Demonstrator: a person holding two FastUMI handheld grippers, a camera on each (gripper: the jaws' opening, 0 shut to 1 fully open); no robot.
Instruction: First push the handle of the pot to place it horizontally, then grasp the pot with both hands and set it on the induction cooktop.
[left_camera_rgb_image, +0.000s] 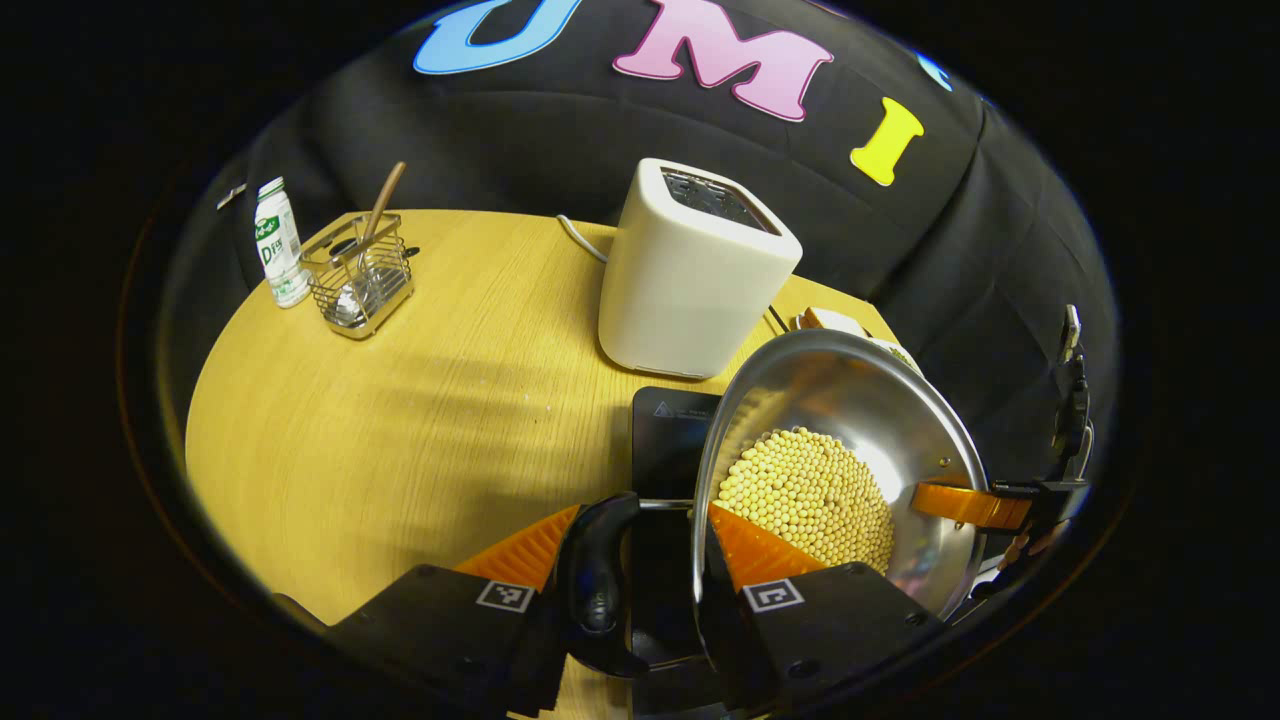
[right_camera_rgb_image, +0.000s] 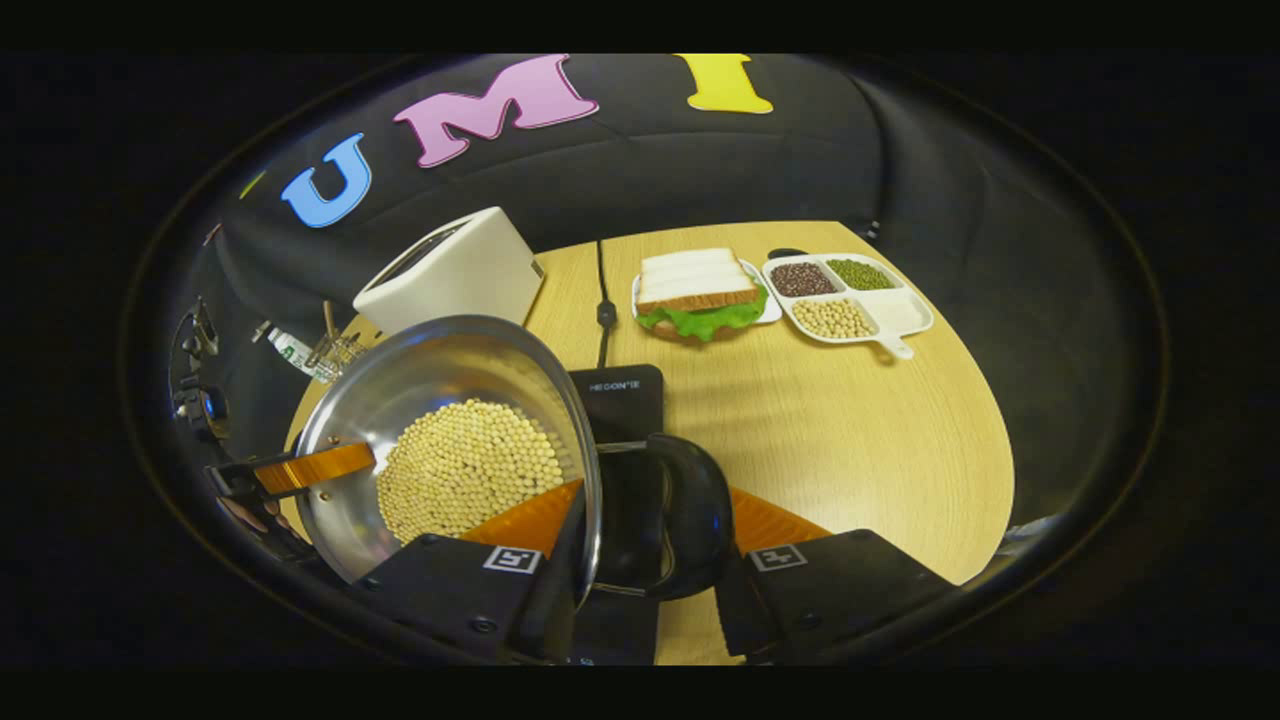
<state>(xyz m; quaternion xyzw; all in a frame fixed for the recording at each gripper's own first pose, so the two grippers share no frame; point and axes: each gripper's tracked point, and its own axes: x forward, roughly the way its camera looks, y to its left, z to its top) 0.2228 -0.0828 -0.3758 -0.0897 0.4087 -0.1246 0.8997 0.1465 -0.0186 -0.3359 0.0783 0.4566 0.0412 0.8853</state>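
Note:
A steel pot (left_camera_rgb_image: 850, 400) holding yellow beans (left_camera_rgb_image: 810, 495) hangs tilted over the black induction cooktop (left_camera_rgb_image: 668, 430). My left gripper (left_camera_rgb_image: 635, 540) is shut on the pot's black loop handle (left_camera_rgb_image: 595, 580), one finger outside the loop and the other inside the rim. In the right gripper view the pot (right_camera_rgb_image: 440, 370) sits at the left above the cooktop (right_camera_rgb_image: 620, 400). My right gripper (right_camera_rgb_image: 650, 520) is shut the same way on the opposite handle (right_camera_rgb_image: 690, 510). Each view shows the other gripper's finger (left_camera_rgb_image: 965, 505) (right_camera_rgb_image: 315, 467) reaching over the far rim.
A white toaster (left_camera_rgb_image: 690, 270) stands just behind the cooktop on the wooden table (left_camera_rgb_image: 400, 420). A bottle (left_camera_rgb_image: 280, 245) and a wire utensil basket (left_camera_rgb_image: 360, 275) stand at the far left. A sandwich plate (right_camera_rgb_image: 700, 290), a divided bean tray (right_camera_rgb_image: 850, 295) and a cable (right_camera_rgb_image: 603, 300) lie beyond the cooktop.

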